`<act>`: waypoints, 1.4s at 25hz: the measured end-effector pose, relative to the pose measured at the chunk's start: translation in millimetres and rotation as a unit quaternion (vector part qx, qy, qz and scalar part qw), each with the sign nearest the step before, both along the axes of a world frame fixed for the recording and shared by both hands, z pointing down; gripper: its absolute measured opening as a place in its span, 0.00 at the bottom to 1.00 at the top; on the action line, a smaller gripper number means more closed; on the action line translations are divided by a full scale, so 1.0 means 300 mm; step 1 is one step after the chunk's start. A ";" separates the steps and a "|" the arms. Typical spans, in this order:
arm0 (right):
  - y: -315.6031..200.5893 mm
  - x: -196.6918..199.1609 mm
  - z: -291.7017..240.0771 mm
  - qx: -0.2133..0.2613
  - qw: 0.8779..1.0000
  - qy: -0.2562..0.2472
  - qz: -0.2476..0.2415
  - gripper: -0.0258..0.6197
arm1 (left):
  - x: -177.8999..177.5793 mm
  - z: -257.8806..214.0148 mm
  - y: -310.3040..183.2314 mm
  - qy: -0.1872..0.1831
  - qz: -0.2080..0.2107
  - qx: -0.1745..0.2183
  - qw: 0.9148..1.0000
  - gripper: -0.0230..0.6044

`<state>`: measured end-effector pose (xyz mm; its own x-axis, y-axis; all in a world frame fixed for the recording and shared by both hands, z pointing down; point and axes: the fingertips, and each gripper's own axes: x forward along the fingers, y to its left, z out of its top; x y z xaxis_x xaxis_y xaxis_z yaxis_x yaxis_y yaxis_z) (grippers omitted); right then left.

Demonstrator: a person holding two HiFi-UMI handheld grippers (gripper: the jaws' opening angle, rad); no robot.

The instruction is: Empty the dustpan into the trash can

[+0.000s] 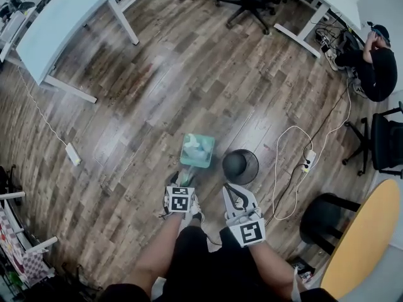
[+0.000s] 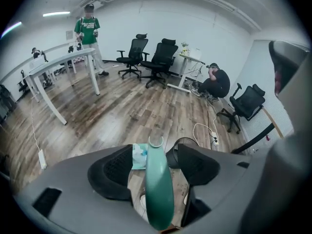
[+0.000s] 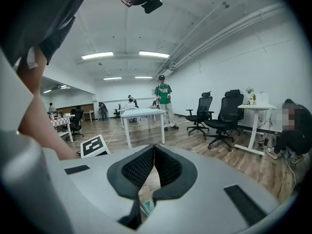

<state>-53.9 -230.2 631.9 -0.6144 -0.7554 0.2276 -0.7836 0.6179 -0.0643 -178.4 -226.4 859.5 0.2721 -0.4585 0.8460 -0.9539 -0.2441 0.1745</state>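
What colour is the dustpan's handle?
Teal green, plain with no pattern; the dustpan handle shows best in the left gripper view.

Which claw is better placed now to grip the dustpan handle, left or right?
Left. The left claw stands open around the green dustpan handle; the right claw is shut, empty, and off to the side of that handle.

An open-plan office: far beyond the fingers (image 2: 109,167) of the left gripper (image 2: 155,155) stand white desks (image 2: 61,62) and black swivel chairs (image 2: 163,57) on wood-plank flooring (image 2: 122,106). A power strip (image 2: 214,139) lies just beyond those fingers; tube lights (image 3: 119,55) run overhead.
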 end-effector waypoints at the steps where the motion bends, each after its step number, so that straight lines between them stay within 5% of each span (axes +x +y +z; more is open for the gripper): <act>1: 0.003 0.008 0.006 -0.001 1.000 0.001 0.001 0.08 | 0.006 0.014 -0.001 0.000 0.002 -0.006 1.000 0.49; 6: 0.029 0.041 0.029 -0.008 1.000 0.006 0.006 0.08 | 0.003 0.075 -0.007 -0.013 0.001 -0.019 1.000 0.48; 14: 0.061 0.106 0.077 -0.025 0.999 0.002 0.028 0.08 | -0.029 0.125 -0.024 -0.037 -0.022 -0.023 0.999 0.21; 20: 0.084 0.153 0.079 -0.025 0.999 -0.006 0.035 0.08 | -0.003 0.118 -0.033 -0.041 -0.022 -0.007 0.999 0.21; 25: 0.099 0.195 0.078 -0.020 0.999 -0.008 0.047 0.08 | -0.014 0.180 -0.009 -0.052 -0.017 -0.046 0.997 0.20; 35: 0.144 0.242 0.057 -0.011 0.999 0.004 0.048 0.08 | -0.007 0.170 0.038 -0.064 -0.009 -0.042 0.997 0.19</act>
<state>18.7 -187.0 648.9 -0.5377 -0.8053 0.2498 -0.8396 0.5386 -0.0709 -180.4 -215.1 910.4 0.1521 -0.3877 0.9092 -0.9737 -0.2167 0.0705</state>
